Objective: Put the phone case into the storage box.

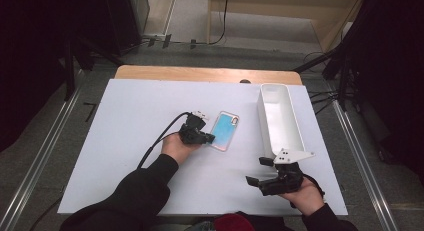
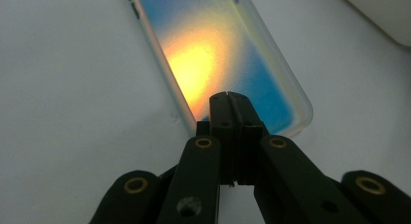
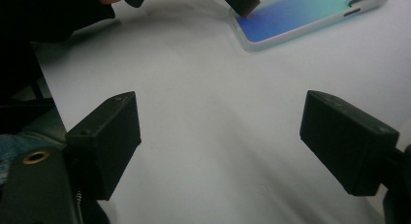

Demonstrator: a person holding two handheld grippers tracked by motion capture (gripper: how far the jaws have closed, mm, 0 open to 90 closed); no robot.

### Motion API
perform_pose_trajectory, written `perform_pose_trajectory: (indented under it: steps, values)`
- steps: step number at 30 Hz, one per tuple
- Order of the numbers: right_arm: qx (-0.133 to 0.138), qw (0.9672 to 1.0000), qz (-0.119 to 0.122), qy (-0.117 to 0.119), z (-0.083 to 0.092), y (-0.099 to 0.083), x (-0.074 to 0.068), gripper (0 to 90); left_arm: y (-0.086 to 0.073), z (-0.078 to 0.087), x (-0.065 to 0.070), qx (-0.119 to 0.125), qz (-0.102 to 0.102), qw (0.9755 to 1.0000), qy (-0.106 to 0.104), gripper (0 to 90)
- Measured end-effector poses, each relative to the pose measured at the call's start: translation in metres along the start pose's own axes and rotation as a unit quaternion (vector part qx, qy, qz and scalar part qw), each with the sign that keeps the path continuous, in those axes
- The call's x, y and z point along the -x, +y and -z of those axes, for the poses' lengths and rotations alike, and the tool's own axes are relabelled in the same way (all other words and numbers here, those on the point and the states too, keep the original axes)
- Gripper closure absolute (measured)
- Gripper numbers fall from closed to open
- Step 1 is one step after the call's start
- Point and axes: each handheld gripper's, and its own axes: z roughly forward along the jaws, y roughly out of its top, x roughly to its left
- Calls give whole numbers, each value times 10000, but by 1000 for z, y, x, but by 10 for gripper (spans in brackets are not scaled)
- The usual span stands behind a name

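From the high view, the phone case [image 1: 223, 130] lies flat around the middle of the white table [image 1: 130, 156], with the left gripper [image 1: 209, 138] sitting at its near end and a white bin [image 1: 279, 118] along the right edge. The right gripper [image 1: 256, 171] is near the front edge. In the left gripper view, the jaws are pinched fully together, tips over the case's [image 2: 228, 54] near end. The right gripper view has its jaws spread wide over bare table, nothing between them.

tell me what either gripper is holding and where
Nothing is held. The left gripper is shut, tips at the phone case; the right gripper is open.
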Motion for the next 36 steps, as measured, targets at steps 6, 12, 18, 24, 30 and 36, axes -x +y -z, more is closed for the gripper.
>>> perform_pose_trajectory:
  steps: [6, 12, 18, 24, 30, 36]
  values:
    - [1, 10000, -14, 8, -1, 0, -1, 133, -3, 6, -5, -47, 37, 10000, 48, 887]
    - [1, 10000, -2, -3, 0, 0, 0, 133, -8, 13, -8, -115, 55, 9999, 85, 887]
    - [12, 10000, -16, 2, 0, 0, 0, 132, -16, 25, -13, -199, 6, 9997, 169, 887]
    - [-1, 10000, -12, -2, 0, 0, 0, 133, -29, 40, -21, -253, 59, 9993, 250, 887]
    - [4, 10000, 6, 11, 0, 0, 0, 133, -42, 55, -26, -347, 46, 9988, 348, 886]
    - [-7, 10000, -18, 28, -1, 0, -1, 132, -52, 66, -32, -326, 154, 9989, 316, 886]
